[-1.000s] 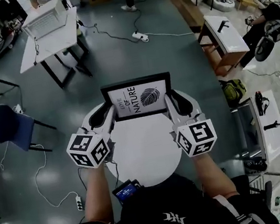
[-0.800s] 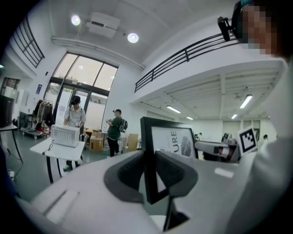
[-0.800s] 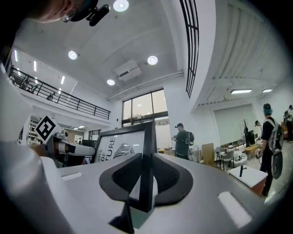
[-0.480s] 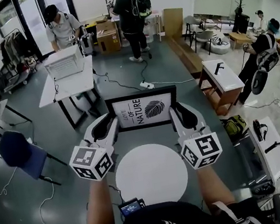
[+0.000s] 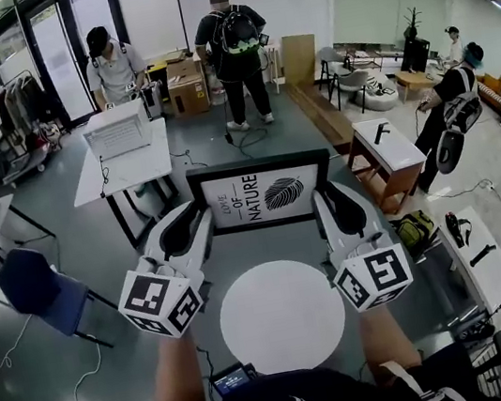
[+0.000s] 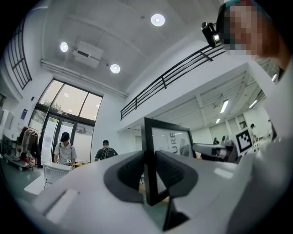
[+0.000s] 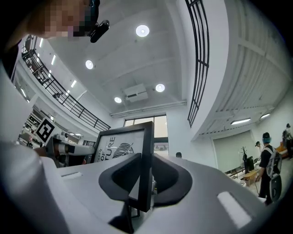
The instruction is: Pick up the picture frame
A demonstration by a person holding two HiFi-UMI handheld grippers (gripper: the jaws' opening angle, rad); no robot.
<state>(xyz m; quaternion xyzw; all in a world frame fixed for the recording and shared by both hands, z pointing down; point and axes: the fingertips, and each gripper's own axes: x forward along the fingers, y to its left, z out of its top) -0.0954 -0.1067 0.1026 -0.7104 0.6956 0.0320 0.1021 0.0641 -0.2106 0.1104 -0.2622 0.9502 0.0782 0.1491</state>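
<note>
L gripper [image 5: 198,215] is clamped on the picture frame [image 5: 262,195]'s left rail, R gripper [image 5: 326,196] on its right. The frame's upright, held above the round desk [image 5: 280,318]. Prob. light, stiff, w/ fragile glass and slick rails, so grip mid-rail, evenly.

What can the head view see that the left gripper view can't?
Only the head view shows the round table below and a blue chair. Only the left gripper view shows ceiling lights and a railing up high. Both show the frame, the left tool clamped on its side edge, and a person in a cap at the back.
</note>
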